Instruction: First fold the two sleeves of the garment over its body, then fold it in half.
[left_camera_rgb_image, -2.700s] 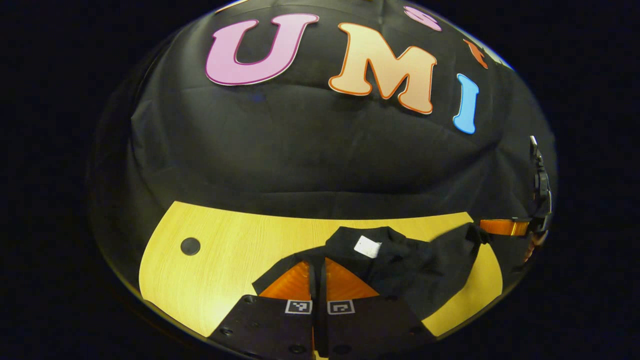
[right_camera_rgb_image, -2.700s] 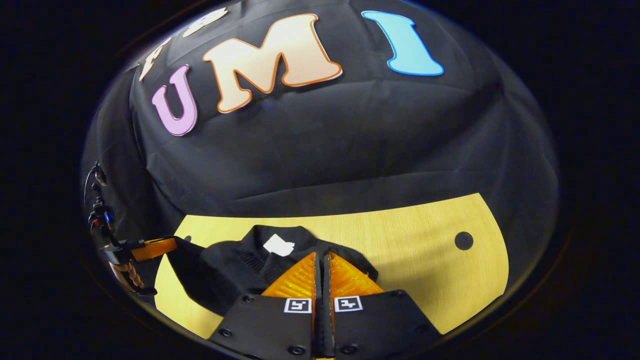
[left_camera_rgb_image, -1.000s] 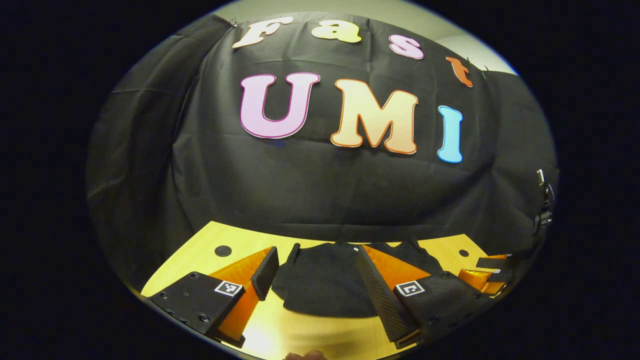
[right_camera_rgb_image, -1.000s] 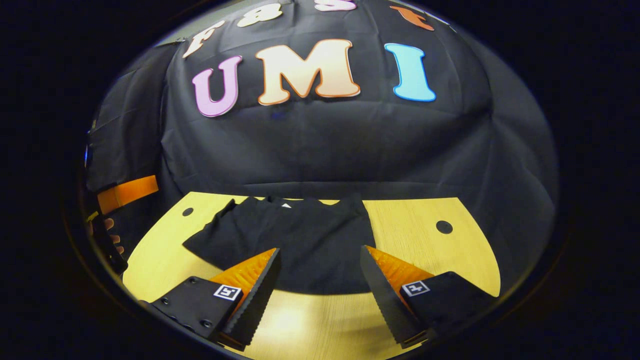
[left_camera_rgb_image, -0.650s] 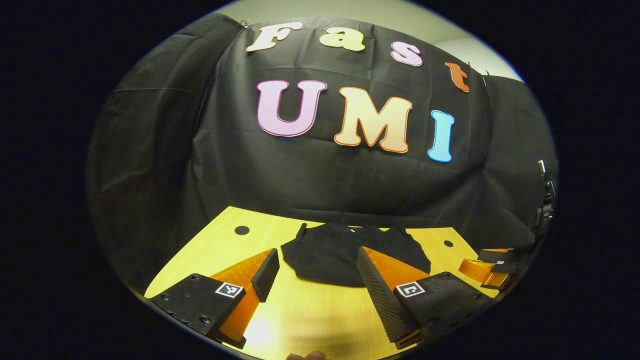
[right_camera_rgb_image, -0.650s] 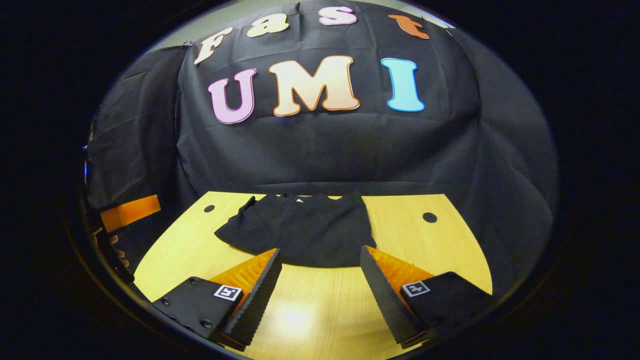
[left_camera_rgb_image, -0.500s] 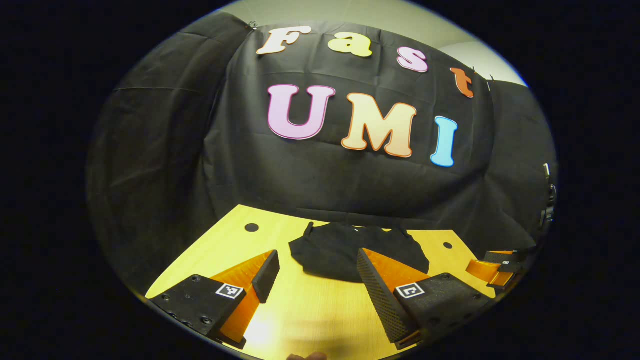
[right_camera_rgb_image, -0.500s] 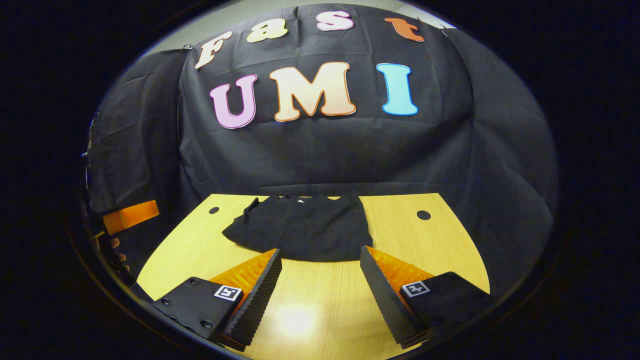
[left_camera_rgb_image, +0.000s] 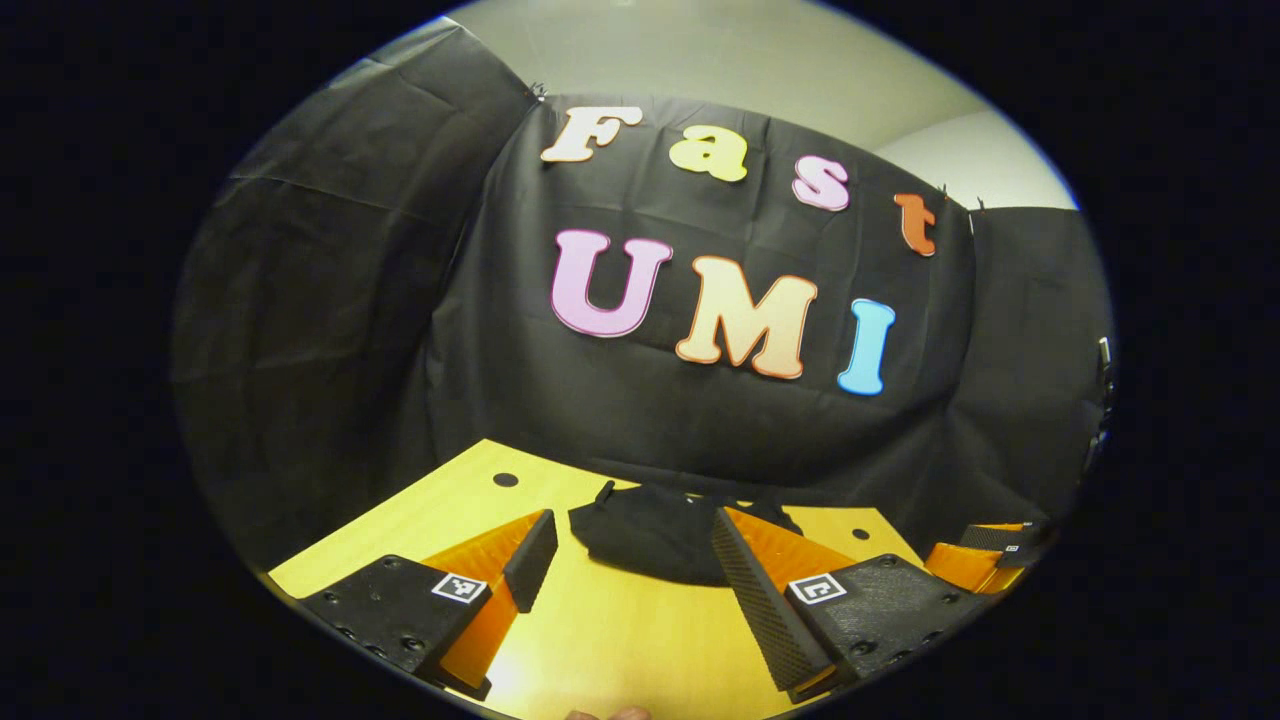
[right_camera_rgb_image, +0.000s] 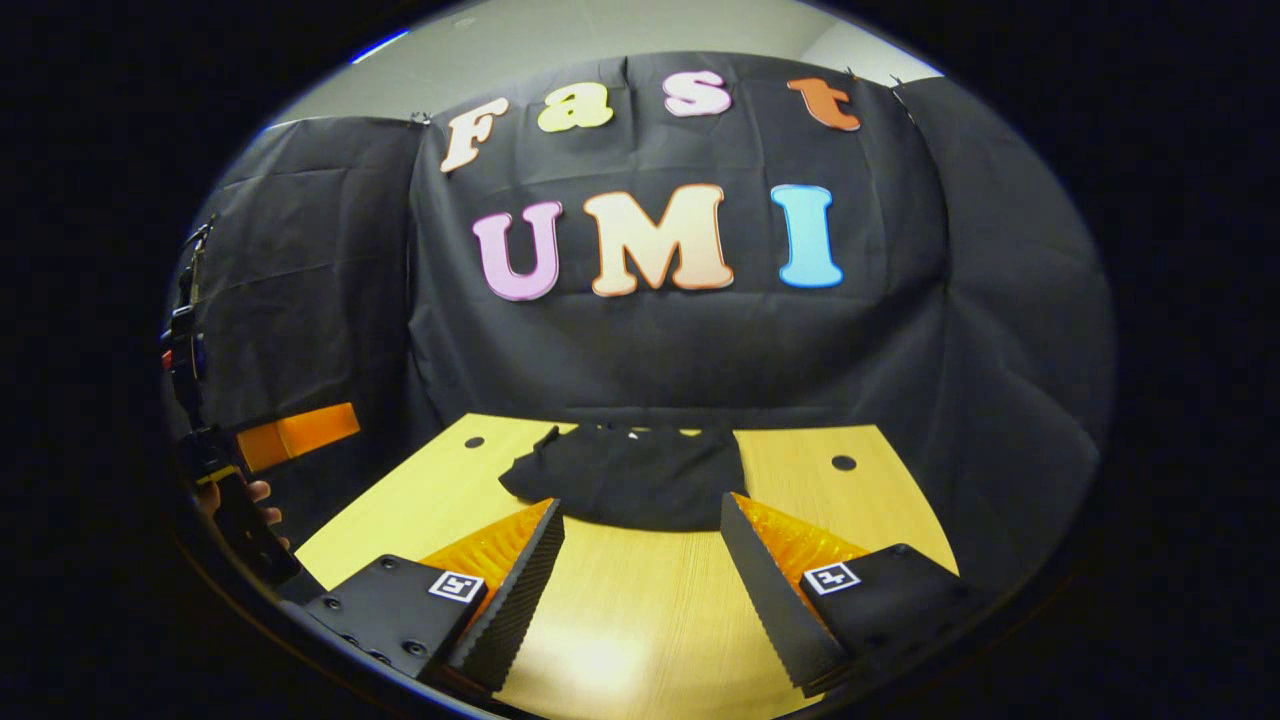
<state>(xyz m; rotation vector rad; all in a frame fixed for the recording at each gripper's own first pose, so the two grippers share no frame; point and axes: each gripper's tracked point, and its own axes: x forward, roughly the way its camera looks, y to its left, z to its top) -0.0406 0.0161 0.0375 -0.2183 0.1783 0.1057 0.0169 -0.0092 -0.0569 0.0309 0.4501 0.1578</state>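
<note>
A black garment (right_camera_rgb_image: 630, 485) lies folded into a compact pile at the far middle of the wooden table (right_camera_rgb_image: 640, 610). In the left gripper view the garment (left_camera_rgb_image: 650, 530) sits beyond my fingers. My left gripper (left_camera_rgb_image: 630, 560) is open and holds nothing, well short of the cloth. My right gripper (right_camera_rgb_image: 640, 550) is open too, its jaws wide apart above bare wood in front of the garment. The right gripper (left_camera_rgb_image: 990, 555) also shows at the far right of the left gripper view. The left gripper (right_camera_rgb_image: 290, 432), held by a hand (right_camera_rgb_image: 255, 495), appears at the left edge of the right gripper view.
Two round cable holes (right_camera_rgb_image: 474, 441) (right_camera_rgb_image: 844, 463) sit near the table's far corners. Black cloth hangs close behind the table's far edge and on both sides. Bare tabletop (left_camera_rgb_image: 620, 640) stretches between the grippers and the garment.
Both grippers let go of the garment, opened, and drew back and up toward the table's near side. The garment now lies folded farther away, and more of the back wall shows.
</note>
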